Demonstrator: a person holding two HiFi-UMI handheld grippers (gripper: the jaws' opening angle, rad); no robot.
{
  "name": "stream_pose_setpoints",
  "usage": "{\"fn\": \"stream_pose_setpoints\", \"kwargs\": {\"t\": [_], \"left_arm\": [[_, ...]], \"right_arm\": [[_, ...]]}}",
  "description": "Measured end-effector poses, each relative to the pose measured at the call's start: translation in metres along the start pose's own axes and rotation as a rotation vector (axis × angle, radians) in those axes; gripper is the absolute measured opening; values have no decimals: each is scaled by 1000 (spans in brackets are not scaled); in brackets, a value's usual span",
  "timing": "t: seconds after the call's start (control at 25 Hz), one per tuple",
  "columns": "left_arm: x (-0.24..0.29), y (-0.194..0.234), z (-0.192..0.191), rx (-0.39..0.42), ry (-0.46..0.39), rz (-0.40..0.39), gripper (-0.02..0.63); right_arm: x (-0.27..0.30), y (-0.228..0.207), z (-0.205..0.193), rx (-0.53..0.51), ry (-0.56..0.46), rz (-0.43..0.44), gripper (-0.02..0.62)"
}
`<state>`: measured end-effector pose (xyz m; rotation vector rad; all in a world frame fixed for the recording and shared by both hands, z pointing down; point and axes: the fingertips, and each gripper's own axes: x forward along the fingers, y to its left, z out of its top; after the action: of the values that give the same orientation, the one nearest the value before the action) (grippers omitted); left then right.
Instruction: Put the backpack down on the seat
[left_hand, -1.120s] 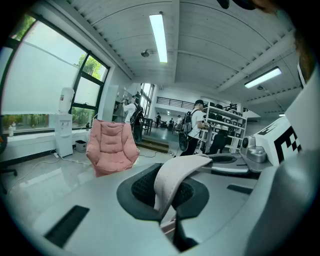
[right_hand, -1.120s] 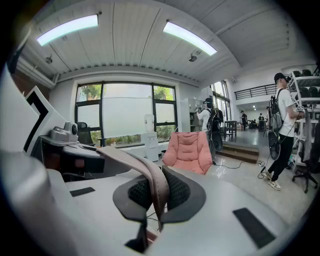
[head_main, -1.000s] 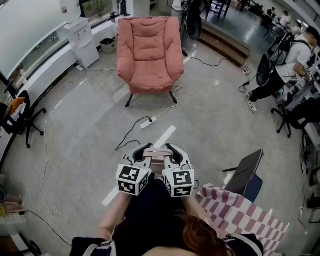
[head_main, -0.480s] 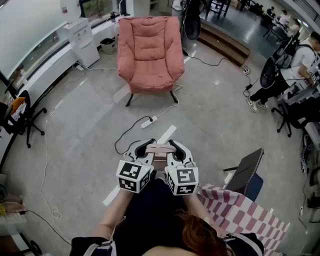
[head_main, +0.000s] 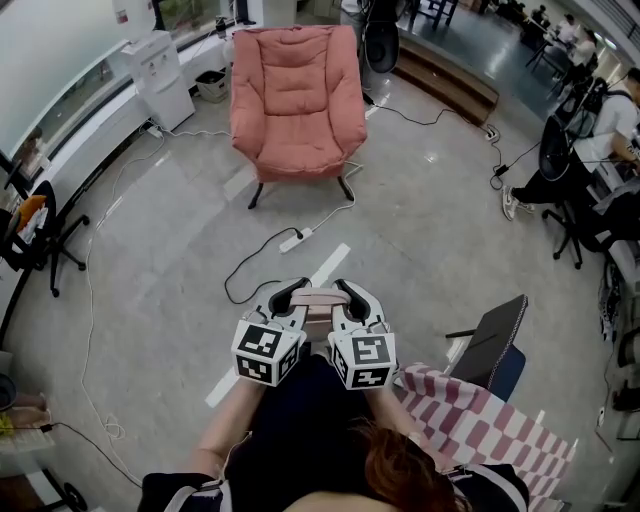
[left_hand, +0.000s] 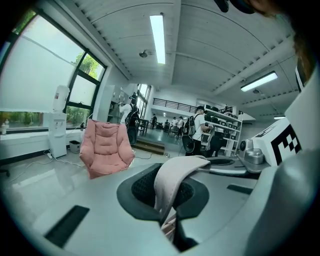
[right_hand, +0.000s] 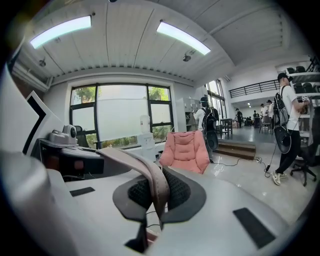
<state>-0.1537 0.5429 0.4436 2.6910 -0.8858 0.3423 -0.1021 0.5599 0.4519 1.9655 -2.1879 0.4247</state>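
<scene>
My left claw (head_main: 288, 300) and right claw (head_main: 350, 298) sit side by side just in front of me. A strap (head_main: 318, 297) bridges the gap between them, and each claw is closed on one end of it. The armchair (head_main: 297, 100) stands well ahead on the floor (head_main: 180, 250), slightly left of the claws. A power strip (head_main: 292, 241) lies on the floor between the claws and the armchair. A water dispenser (head_main: 160, 75) stands left of the armchair, by the window wall. An office chair (head_main: 35, 235) is at the far left. Another chair (head_main: 490, 345) stands near on my right, and a person (head_main: 590, 140) sits farther off at the right.
</scene>
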Motion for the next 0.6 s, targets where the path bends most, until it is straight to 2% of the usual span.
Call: {"fn": "stream_pose_setpoints", "kwargs": {"t": [0.24, 0.6], "left_arm": [[24, 17, -7, -21, 28, -6, 17], [68, 42, 5, -54, 53, -13, 17]], "right_arm": [[22, -9, -12, 0, 51, 3, 34], [68, -34, 1, -12, 84, 6, 34]]}}
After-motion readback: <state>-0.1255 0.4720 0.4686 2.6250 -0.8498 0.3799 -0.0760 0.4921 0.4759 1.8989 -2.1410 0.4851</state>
